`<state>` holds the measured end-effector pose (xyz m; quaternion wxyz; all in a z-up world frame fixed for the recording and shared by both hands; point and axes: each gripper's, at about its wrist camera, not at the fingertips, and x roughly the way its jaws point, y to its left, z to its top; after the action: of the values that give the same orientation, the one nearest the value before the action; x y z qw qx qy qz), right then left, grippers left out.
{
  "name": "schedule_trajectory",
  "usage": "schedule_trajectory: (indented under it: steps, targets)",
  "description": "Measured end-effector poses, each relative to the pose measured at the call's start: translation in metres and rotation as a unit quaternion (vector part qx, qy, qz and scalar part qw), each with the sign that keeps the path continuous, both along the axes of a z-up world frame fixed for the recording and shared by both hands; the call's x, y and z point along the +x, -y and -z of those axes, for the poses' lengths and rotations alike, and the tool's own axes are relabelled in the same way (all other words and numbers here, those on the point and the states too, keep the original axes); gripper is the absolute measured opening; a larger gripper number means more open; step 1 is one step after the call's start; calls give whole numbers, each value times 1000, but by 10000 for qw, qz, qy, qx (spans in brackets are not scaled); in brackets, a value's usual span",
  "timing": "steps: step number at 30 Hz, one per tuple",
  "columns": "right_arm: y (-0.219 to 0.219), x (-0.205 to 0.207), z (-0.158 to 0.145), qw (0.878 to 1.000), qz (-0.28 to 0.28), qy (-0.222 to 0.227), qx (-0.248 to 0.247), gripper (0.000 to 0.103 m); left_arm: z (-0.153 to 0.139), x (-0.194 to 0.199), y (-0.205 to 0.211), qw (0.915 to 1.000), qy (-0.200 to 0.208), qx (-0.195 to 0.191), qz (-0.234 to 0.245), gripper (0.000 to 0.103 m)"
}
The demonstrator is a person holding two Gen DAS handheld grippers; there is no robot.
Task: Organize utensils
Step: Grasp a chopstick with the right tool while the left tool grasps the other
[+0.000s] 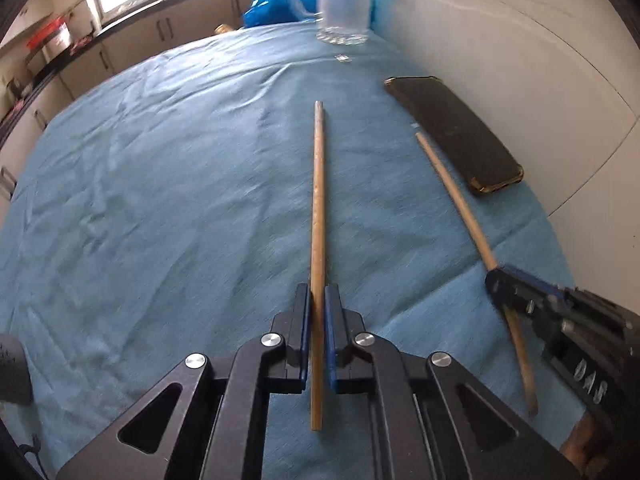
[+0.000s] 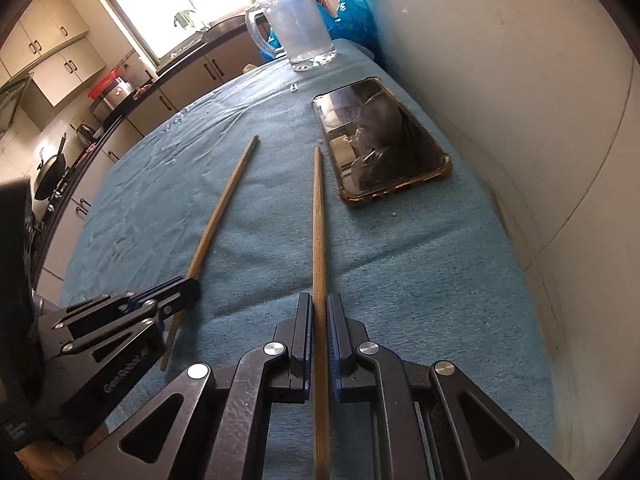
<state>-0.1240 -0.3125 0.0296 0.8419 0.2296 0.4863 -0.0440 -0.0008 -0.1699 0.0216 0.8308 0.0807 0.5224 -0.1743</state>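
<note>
Two wooden chopsticks lie over a blue cloth [image 1: 160,200], tips pointing away. My left gripper [image 1: 317,296] is shut on the left chopstick [image 1: 318,208]; it also shows in the right wrist view [image 2: 224,208] with the left gripper [image 2: 188,286]. My right gripper [image 2: 319,304] is shut on the right chopstick [image 2: 318,220], which also shows in the left wrist view [image 1: 456,192] with the right gripper [image 1: 496,280]. A clear glass mug [image 2: 298,24] stands at the far end of the table; it also shows, blurred, in the left wrist view [image 1: 344,4].
A phone in a clear case [image 2: 380,140] lies face up right of the chopsticks, near the white wall [image 2: 520,120]; it also shows in the left wrist view [image 1: 456,132]. A blue plastic bag [image 1: 276,0] sits behind the mug. Kitchen cabinets [image 2: 72,64] run along the left.
</note>
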Motion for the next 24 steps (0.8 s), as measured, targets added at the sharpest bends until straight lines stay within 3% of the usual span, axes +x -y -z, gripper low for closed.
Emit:
schedule_trajectory:
  steps: [7, 11, 14, 18, 24]
  targets:
    - [-24, 5, 1, 9997, -227, -86, 72, 8, -2, -42, -78, 9986, -334, -264, -308, 7]
    - [-34, -2, -2, 9992, -338, -234, -9, 9, -9, -67, -104, 9976, -531, -409, -189, 7]
    - [-36, -3, -3, 9983, -427, -385, -20, 16, -20, -73, -110, 9974, -486, -523, -84, 8]
    - [-41, 6, -11, 9971, -479, -502, -314, 33, -29, -66, -109, 9989, -146, -430, -134, 32]
    - [-50, 35, -3, 9882, -808, -859, -975, 34, -19, -25, -82, 10000, 5, 14, -59, 32]
